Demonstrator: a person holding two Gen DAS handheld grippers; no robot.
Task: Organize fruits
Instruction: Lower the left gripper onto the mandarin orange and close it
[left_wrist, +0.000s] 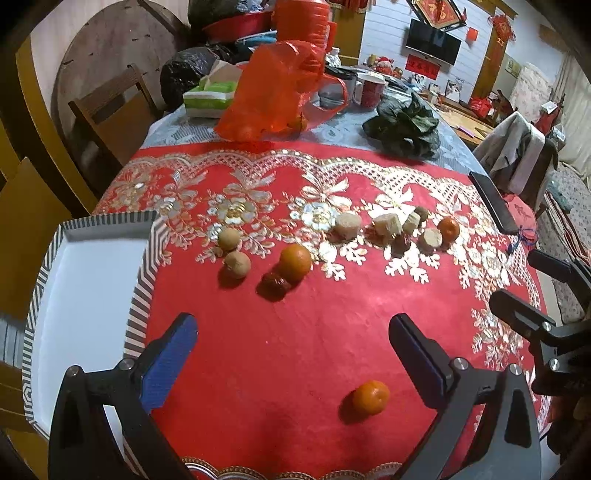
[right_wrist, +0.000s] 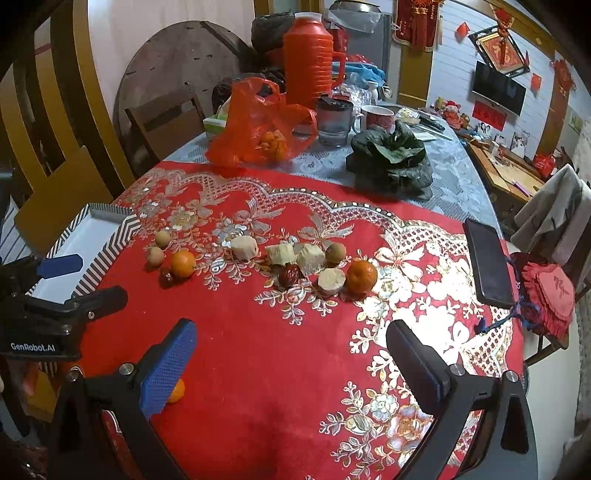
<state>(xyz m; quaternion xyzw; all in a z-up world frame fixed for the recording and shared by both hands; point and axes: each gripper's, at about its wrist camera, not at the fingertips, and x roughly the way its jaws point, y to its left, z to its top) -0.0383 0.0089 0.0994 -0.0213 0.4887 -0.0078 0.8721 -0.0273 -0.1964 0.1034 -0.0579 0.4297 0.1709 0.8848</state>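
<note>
Fruits lie on a red embroidered cloth (left_wrist: 258, 350). In the left wrist view a small orange (left_wrist: 370, 397) lies near my open left gripper (left_wrist: 291, 354), just inside its right finger. Farther off are a larger orange (left_wrist: 294, 261), a red date (left_wrist: 275, 285) and two longans (left_wrist: 237, 264). A row of pale cut pieces (left_wrist: 387, 224), another date and another orange (left_wrist: 448, 229) lies to the right. A white tray with striped rim (left_wrist: 142, 280) sits at the left. My right gripper (right_wrist: 290, 356) is open and empty above bare cloth; the row's orange (right_wrist: 361, 276) lies ahead.
A black phone (right_wrist: 487, 264) and a red pouch (right_wrist: 550, 295) lie at the right edge. A red plastic bag (right_wrist: 258, 125), dark leafy greens (right_wrist: 391, 162), a red thermos (right_wrist: 312, 61), cups and boxes crowd the far table. Wooden chairs stand at the left.
</note>
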